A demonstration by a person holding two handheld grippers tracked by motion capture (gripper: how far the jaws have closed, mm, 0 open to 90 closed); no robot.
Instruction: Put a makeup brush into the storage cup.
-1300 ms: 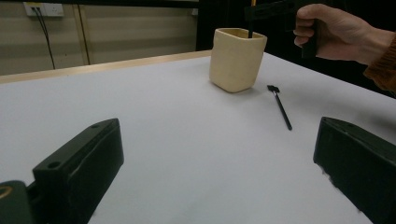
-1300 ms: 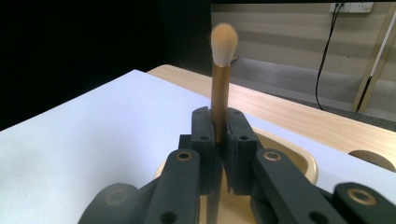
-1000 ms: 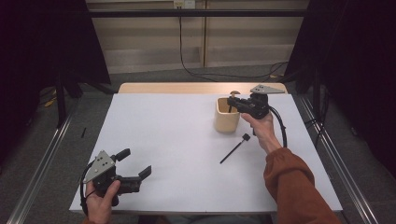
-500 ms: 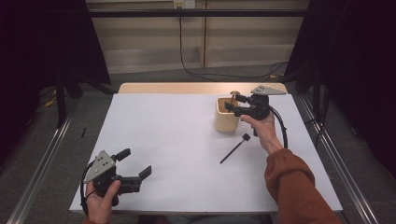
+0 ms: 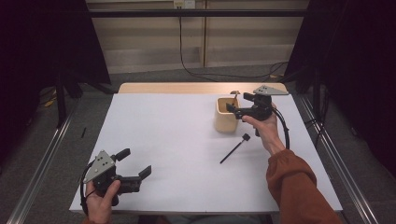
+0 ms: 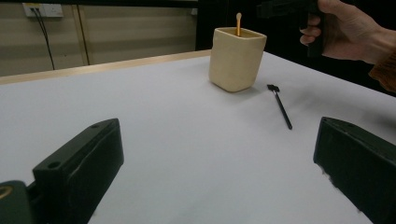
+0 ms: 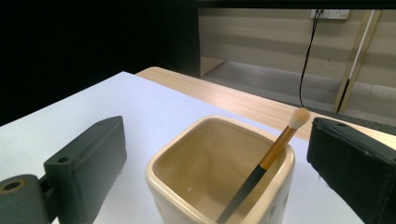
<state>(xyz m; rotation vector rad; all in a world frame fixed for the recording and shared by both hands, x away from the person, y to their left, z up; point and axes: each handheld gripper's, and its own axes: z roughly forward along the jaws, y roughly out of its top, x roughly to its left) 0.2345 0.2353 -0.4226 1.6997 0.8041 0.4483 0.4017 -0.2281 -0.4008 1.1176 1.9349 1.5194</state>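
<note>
Now the right gripper (image 5: 243, 103) hovers at the upper right of the high view, just over the cream cup (image 5: 227, 115), and its jaws have just been opening. They stand wide, with nothing between them. In the right gripper view the gold-handled brush (image 7: 268, 161) leans inside the cup, its pale tip against the rim at the right, close to the right jaw but apart from it. So I judge this brush is already placed, and the black brush (image 5: 233, 149) on the white table (image 5: 177, 140), below the cup and just beside the right hand, is the one left to collect.

The first risk is the withdrawal. If the hand pulls back low, a jaw can catch the leaning tip and tip the brush out, or push the cup over.

The second risk is the black brush itself. It is thin and lies flat, so the jaws can slide over it or roll it away.

The left gripper (image 5: 133, 173) rests at the lower left of the high view, jaws open and empty, well apart from everything.
</note>
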